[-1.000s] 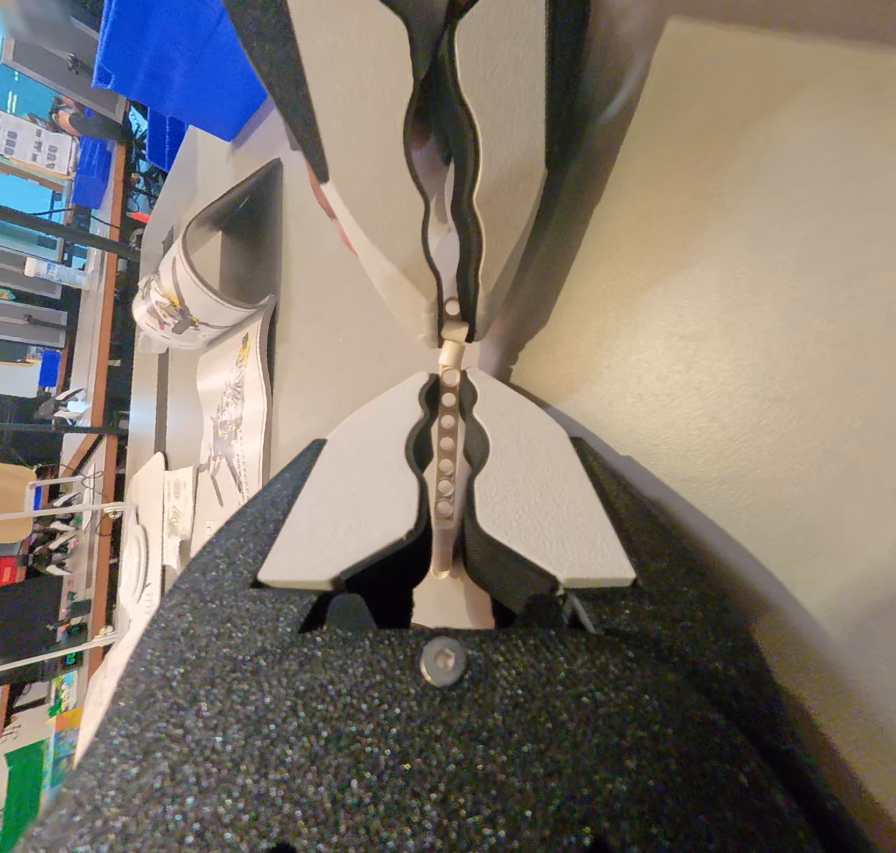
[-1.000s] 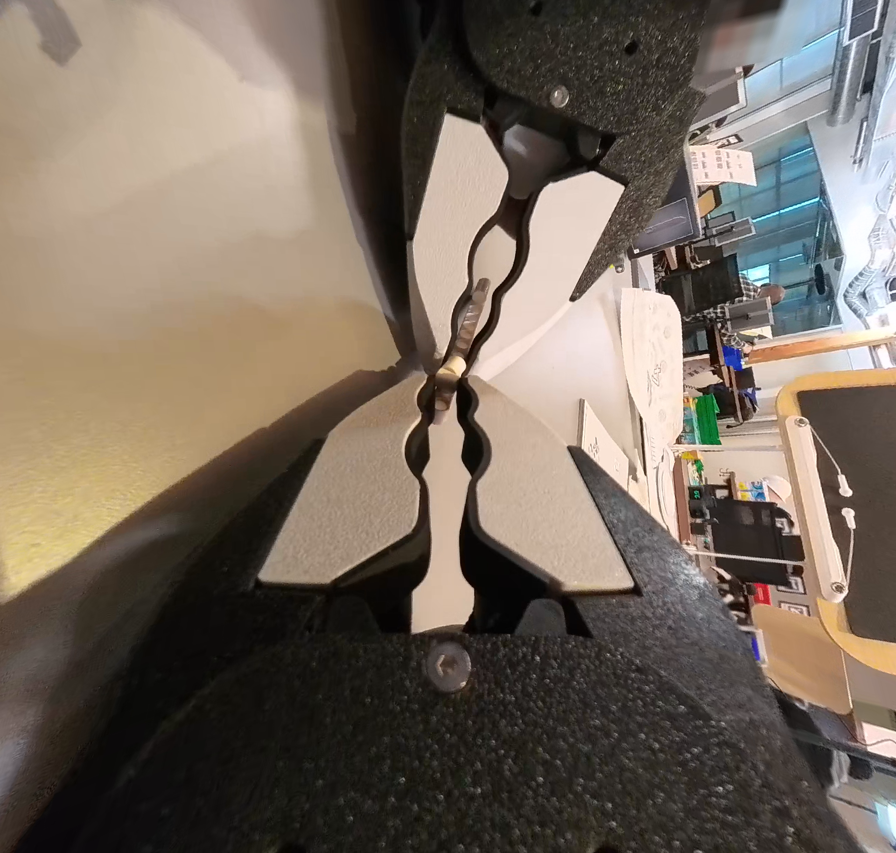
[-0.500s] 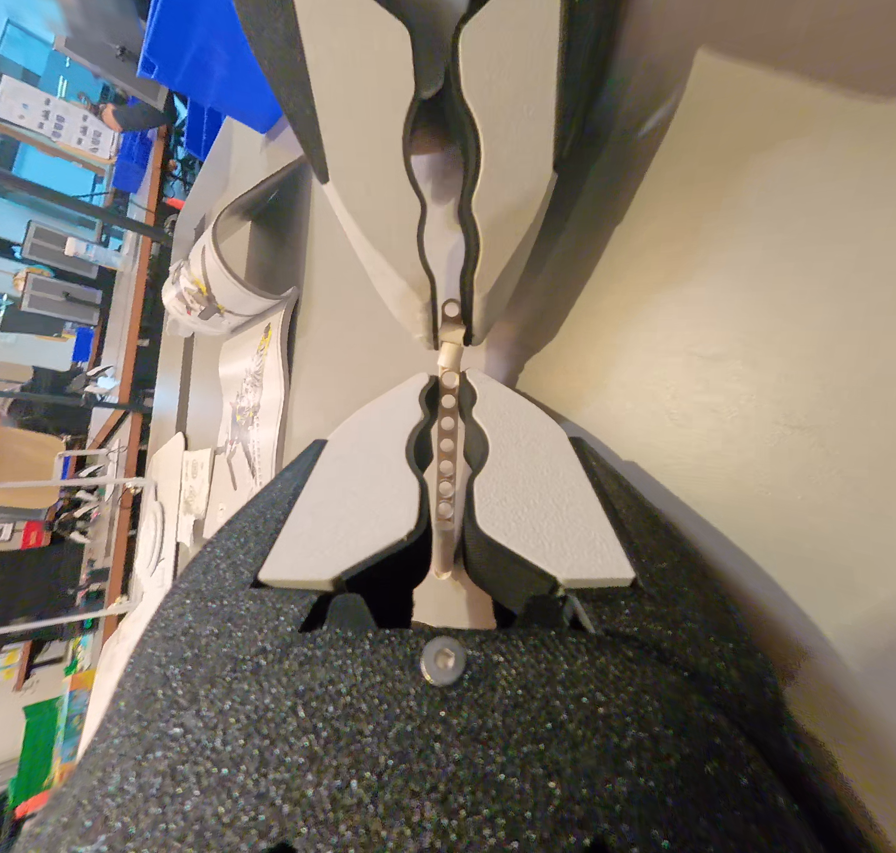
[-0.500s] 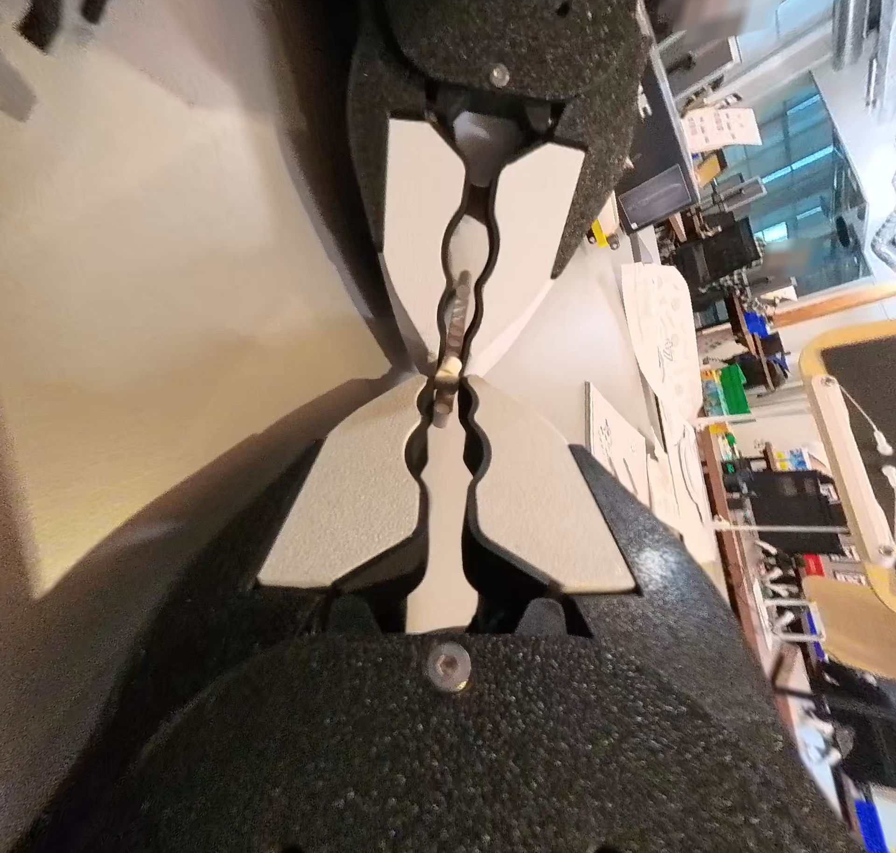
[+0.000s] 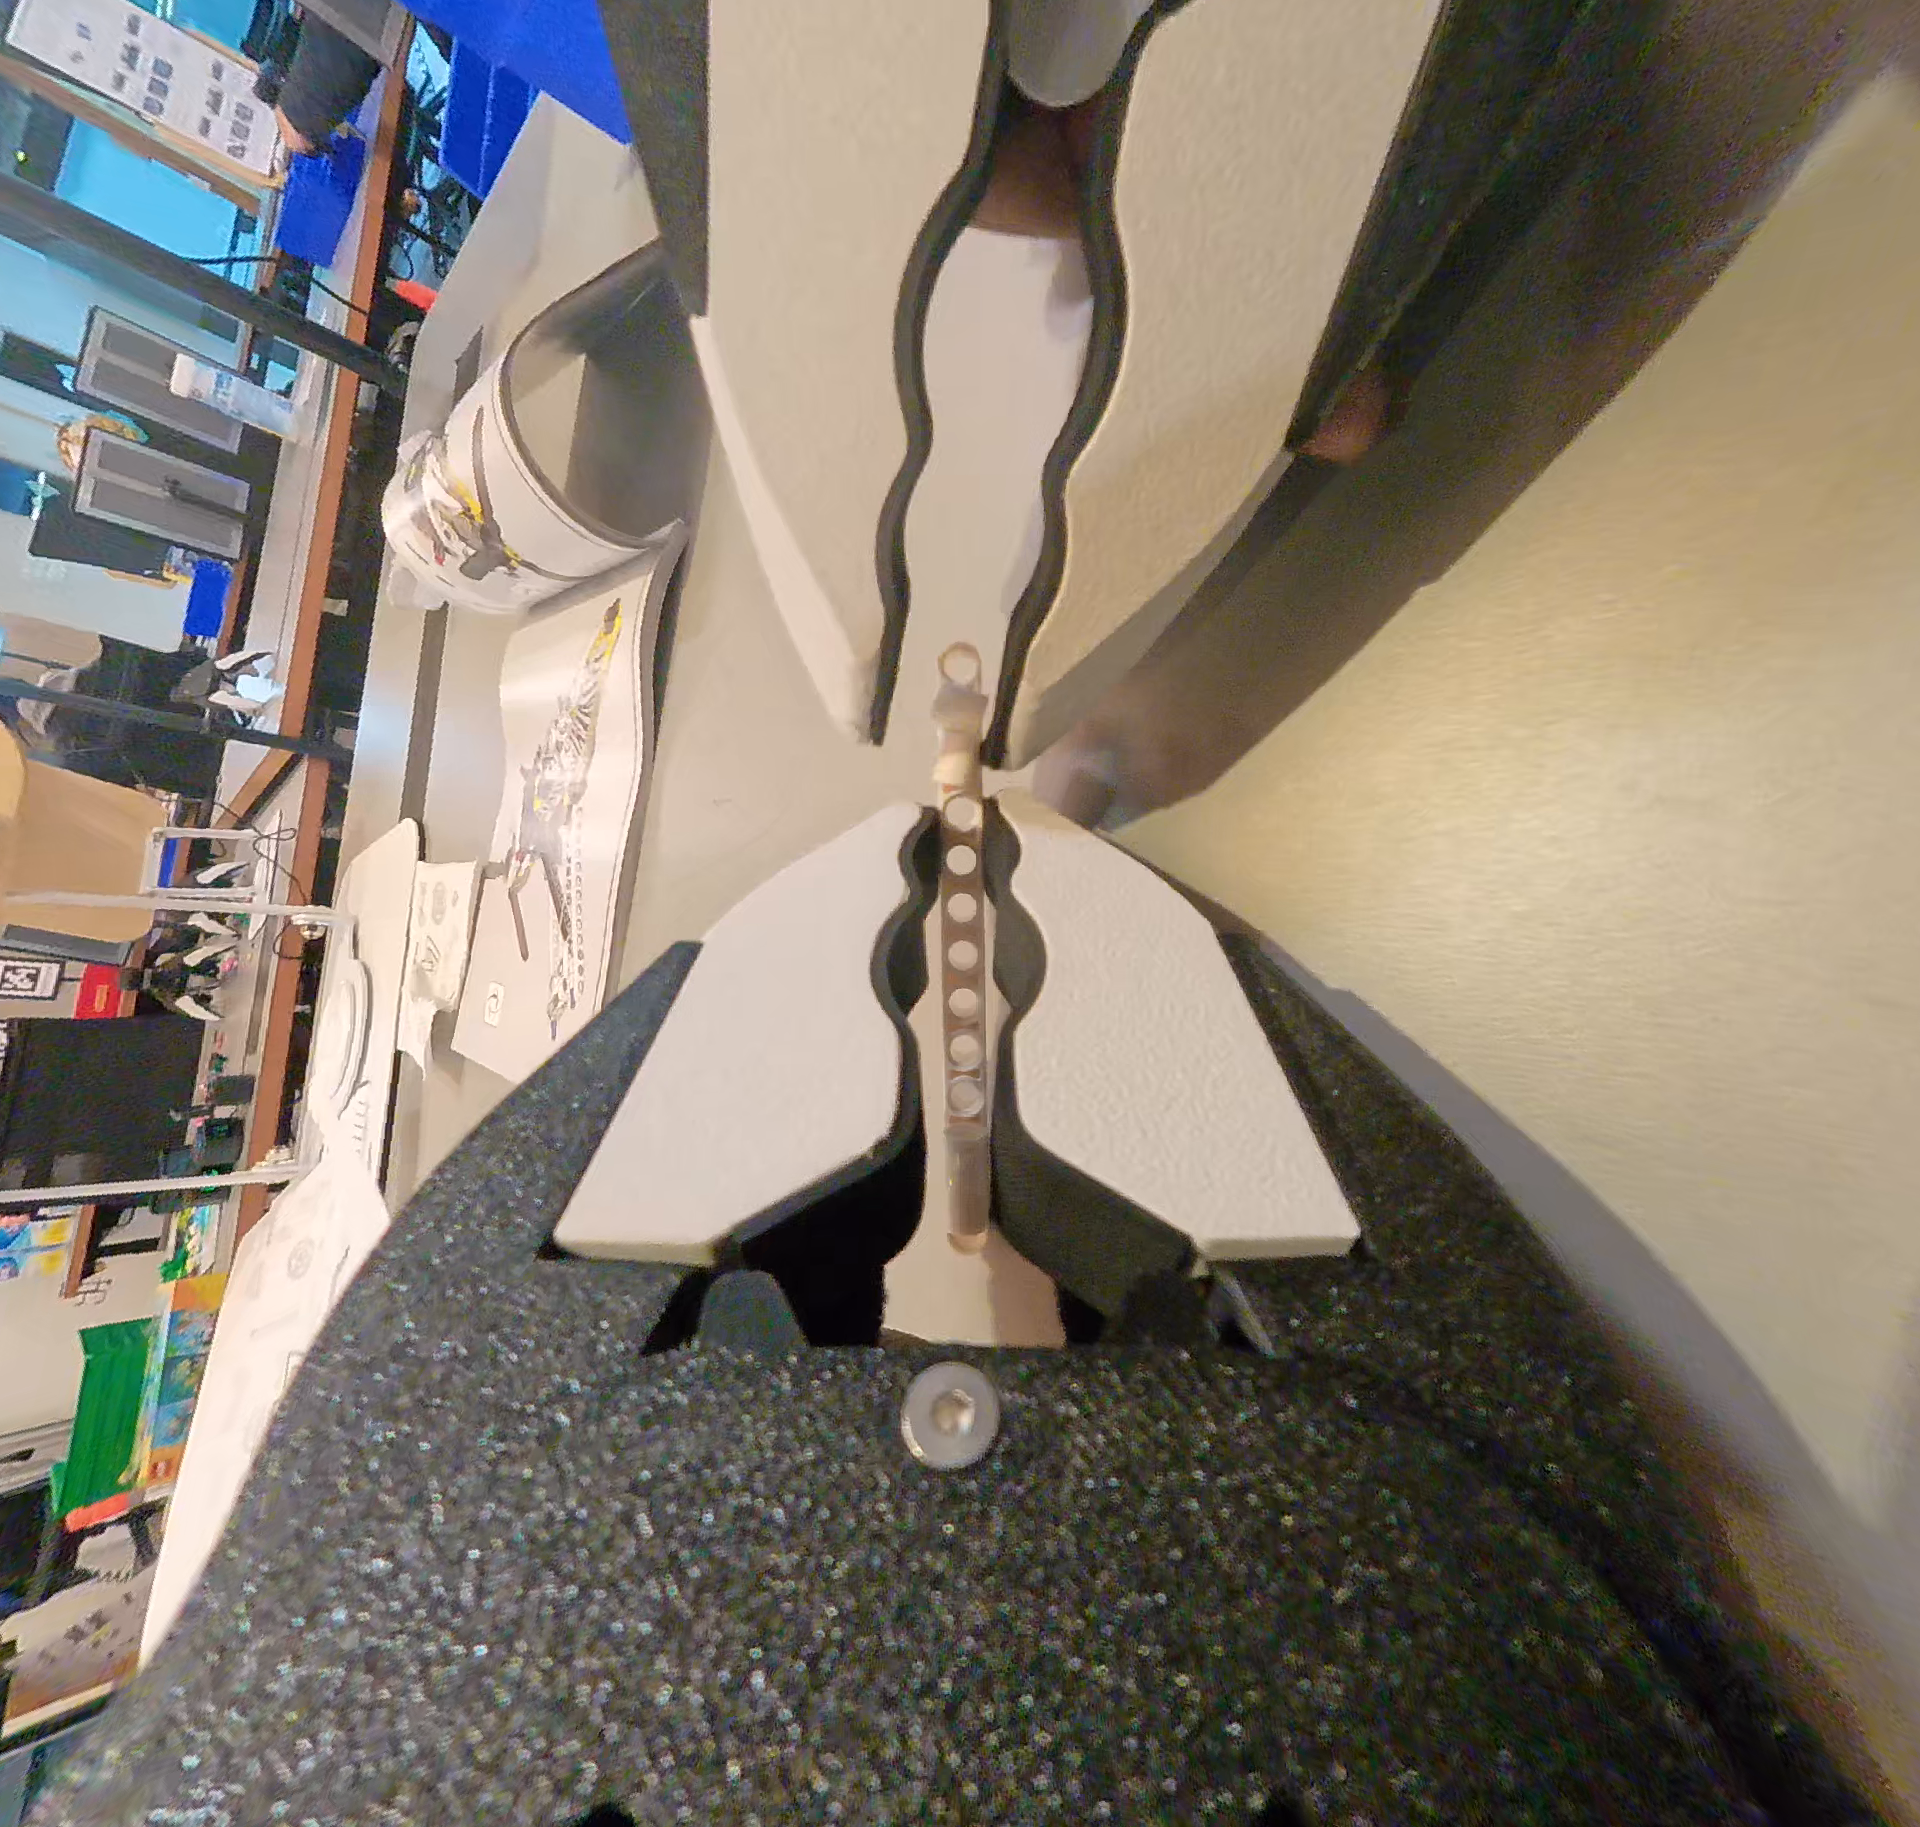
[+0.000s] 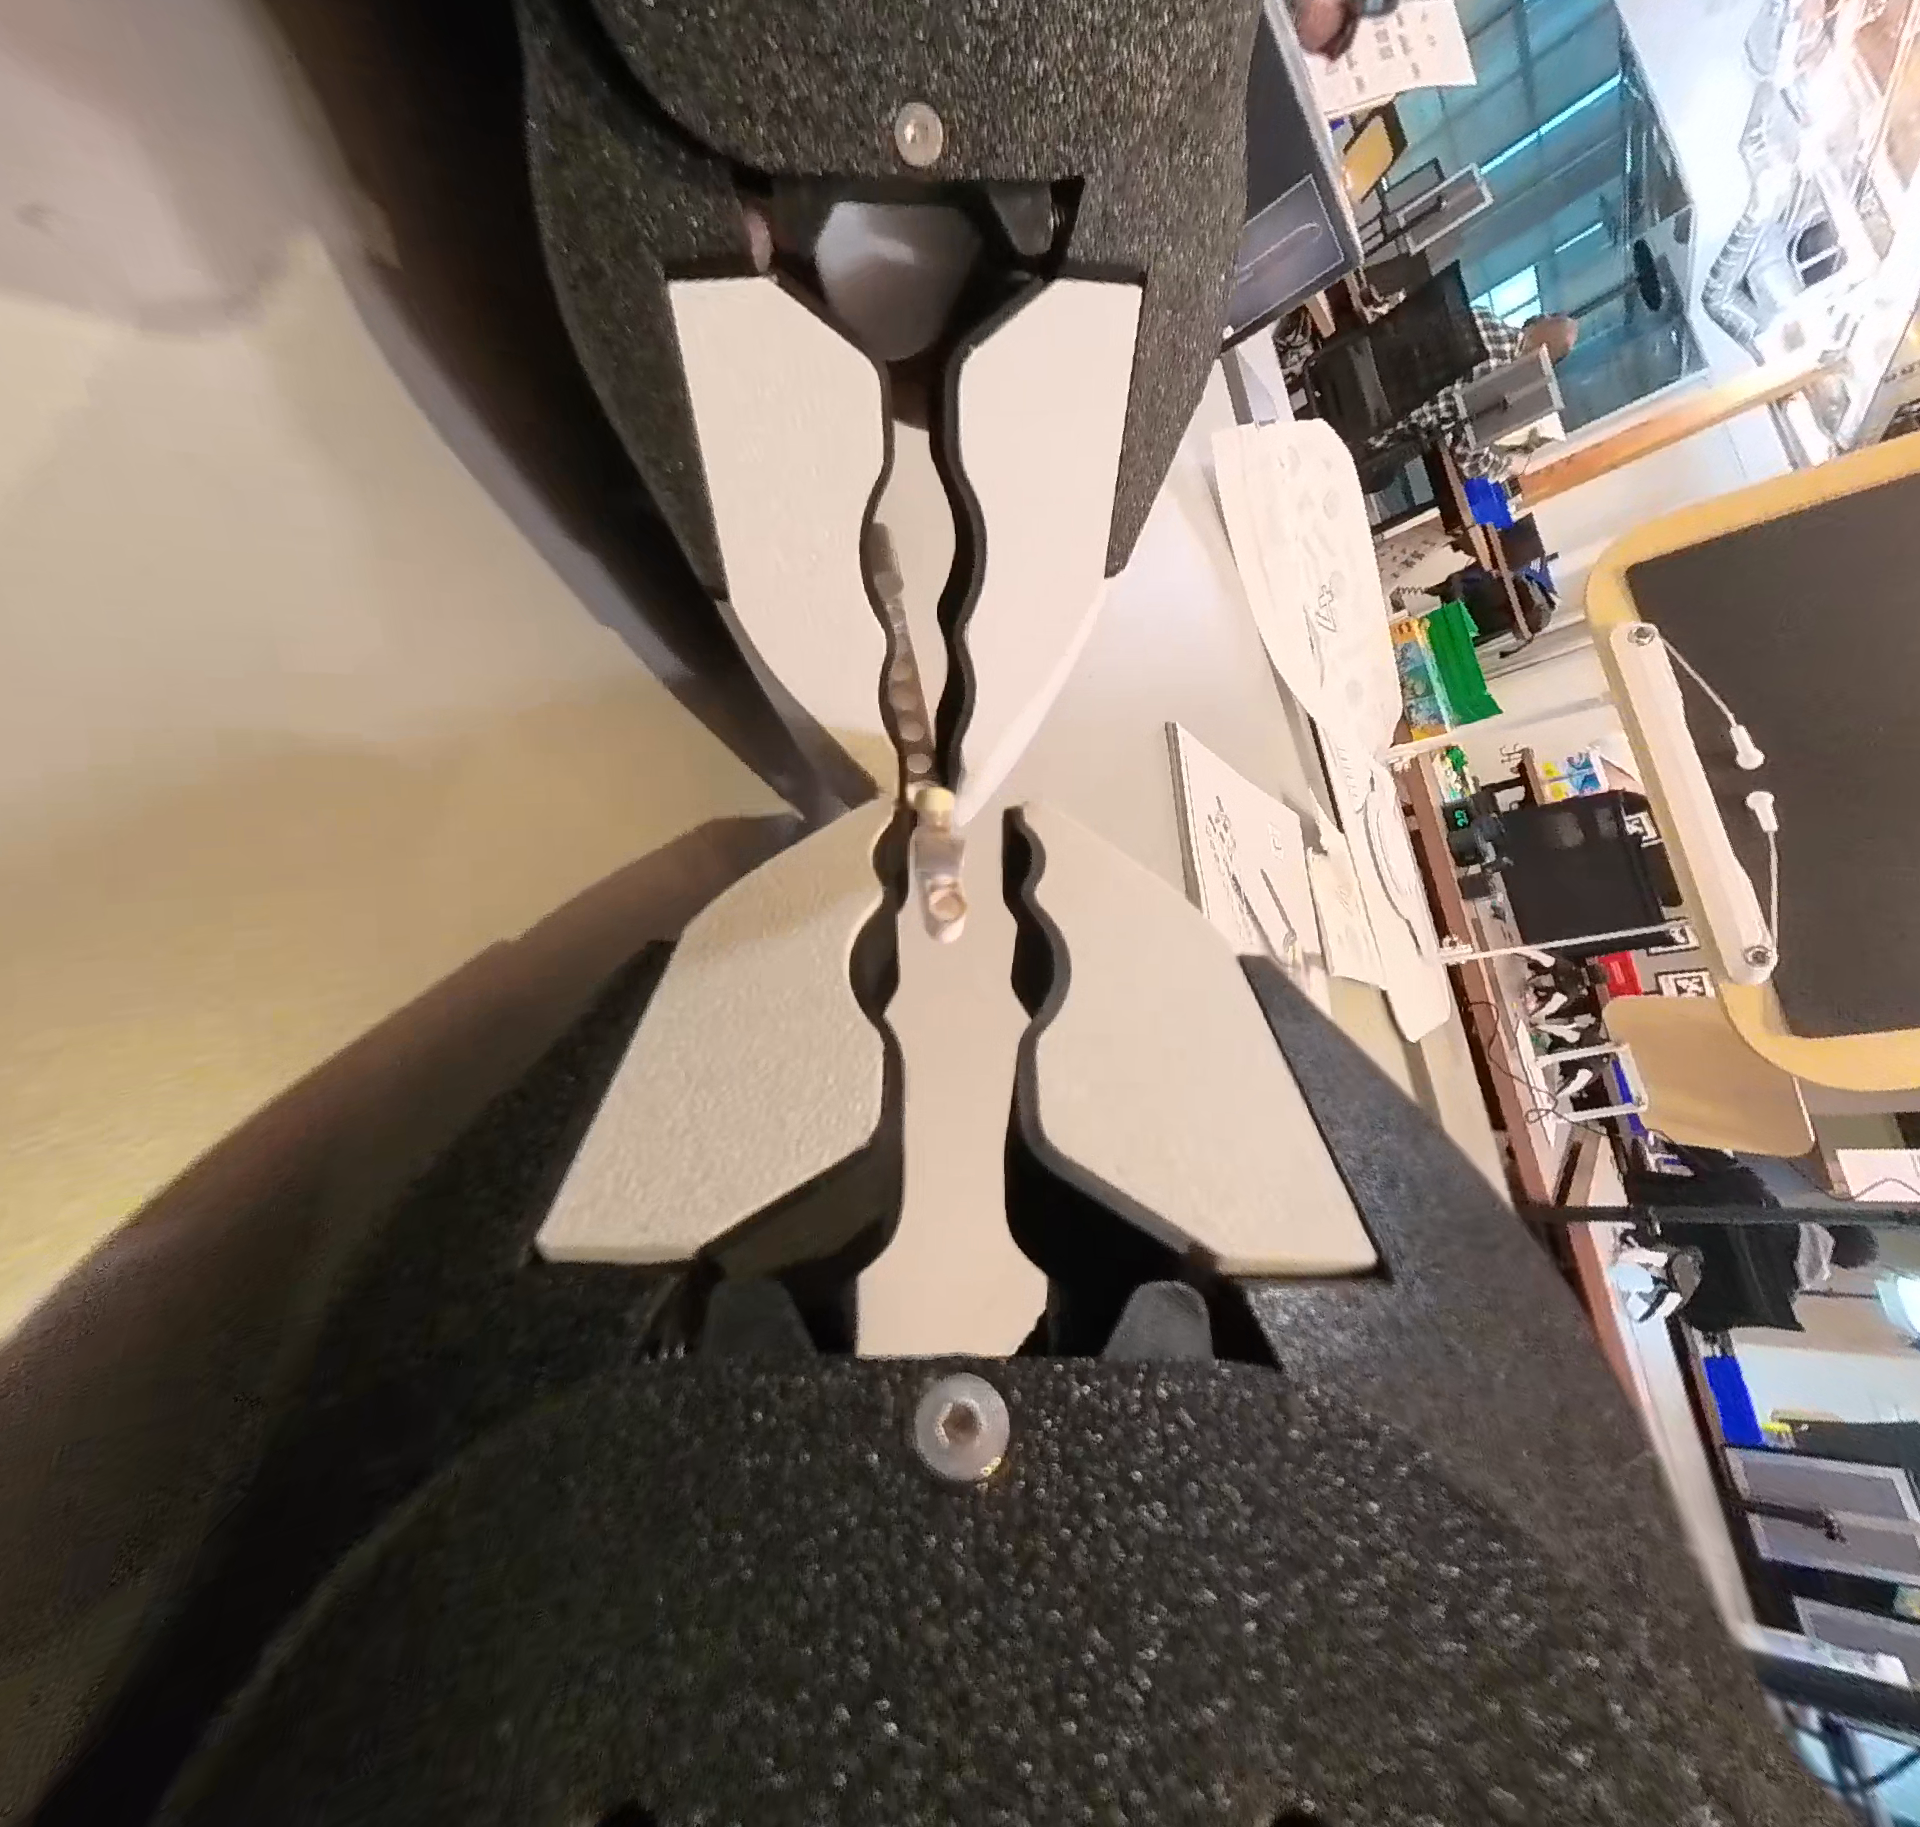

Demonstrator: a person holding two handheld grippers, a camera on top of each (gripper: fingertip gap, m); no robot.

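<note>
My left gripper (image 5: pixel 961 821) and right gripper (image 6: pixel 951 827) meet tip to tip; my left fingers stand nearly closed, my right fingers stand visibly apart.

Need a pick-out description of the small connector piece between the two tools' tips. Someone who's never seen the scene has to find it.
Start at the left tool, whose fingers are shut on a long grey beam with a row of round holes. Follow that beam past the fingertips to its end, where a cream peg joins on a short grey connector. Unlike the beam, it is stubby, ends in one ring-shaped hole, and sits between the right tool's open fingers.
</note>
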